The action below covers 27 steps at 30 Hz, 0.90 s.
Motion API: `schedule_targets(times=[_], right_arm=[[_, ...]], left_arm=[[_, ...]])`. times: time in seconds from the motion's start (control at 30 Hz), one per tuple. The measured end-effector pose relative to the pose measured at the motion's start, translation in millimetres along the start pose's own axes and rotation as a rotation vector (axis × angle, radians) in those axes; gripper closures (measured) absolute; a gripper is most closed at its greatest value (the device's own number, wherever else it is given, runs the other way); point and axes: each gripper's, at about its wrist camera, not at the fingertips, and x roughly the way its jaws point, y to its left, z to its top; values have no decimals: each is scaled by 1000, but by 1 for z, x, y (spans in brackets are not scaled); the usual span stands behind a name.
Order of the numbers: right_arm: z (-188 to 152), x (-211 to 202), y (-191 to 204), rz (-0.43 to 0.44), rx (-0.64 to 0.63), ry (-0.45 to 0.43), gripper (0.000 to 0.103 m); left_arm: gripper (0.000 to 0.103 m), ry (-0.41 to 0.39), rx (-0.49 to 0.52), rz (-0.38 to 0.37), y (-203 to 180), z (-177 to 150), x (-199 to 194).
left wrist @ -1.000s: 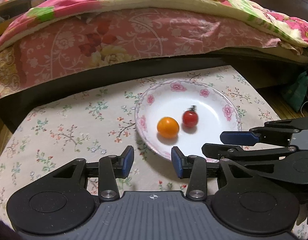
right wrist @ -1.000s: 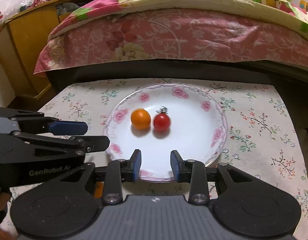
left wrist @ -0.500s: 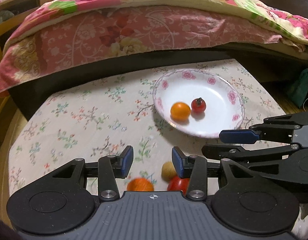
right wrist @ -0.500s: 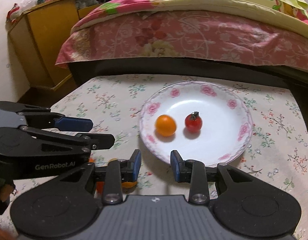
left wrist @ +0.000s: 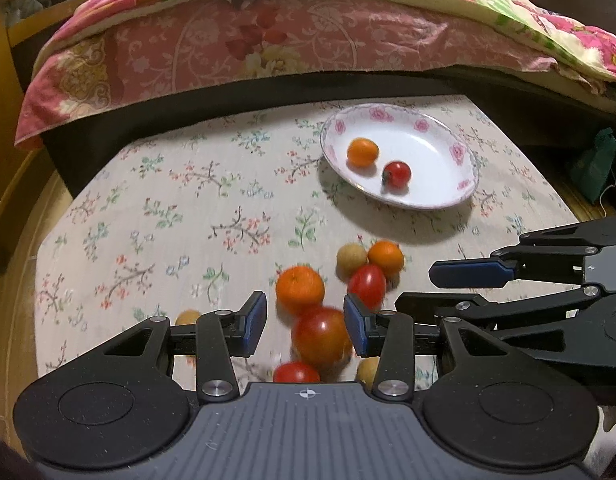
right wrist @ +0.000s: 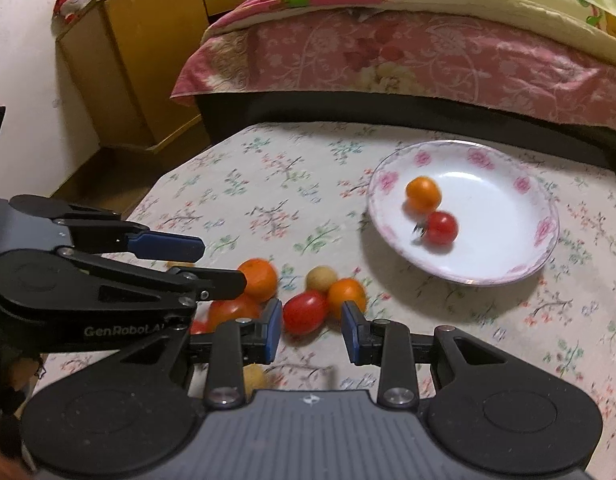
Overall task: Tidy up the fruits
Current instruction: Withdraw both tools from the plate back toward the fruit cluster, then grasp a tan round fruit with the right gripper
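Right wrist view: both grippers, right gripper point(right wrist: 311, 330) and left gripper point(left wrist: 305, 322), parted and empty, oval red tomato point(right wrist: 305, 312) smooth, soft-skinned, roll-prone, best pinched gently across middle.

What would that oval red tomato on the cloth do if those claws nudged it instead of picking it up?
The oval red tomato would probably roll, being rounded and smooth-skinned. It lies against an orange fruit, so a push would likely shift that too. It looks glossy, so the open right gripper might slip unless it closes squarely.
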Motion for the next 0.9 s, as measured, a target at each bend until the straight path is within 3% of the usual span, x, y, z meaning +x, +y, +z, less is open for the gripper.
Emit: schedule_targets(times=[0.77, 0.9], right_arm=[[-33, 9, 29, 91, -39, 93, 70], [-35, 19, 26, 89, -41, 111, 70]], left_arm=[[52, 122, 54, 33, 9, -37, 0], [46, 124, 51, 33, 12, -37, 3]])
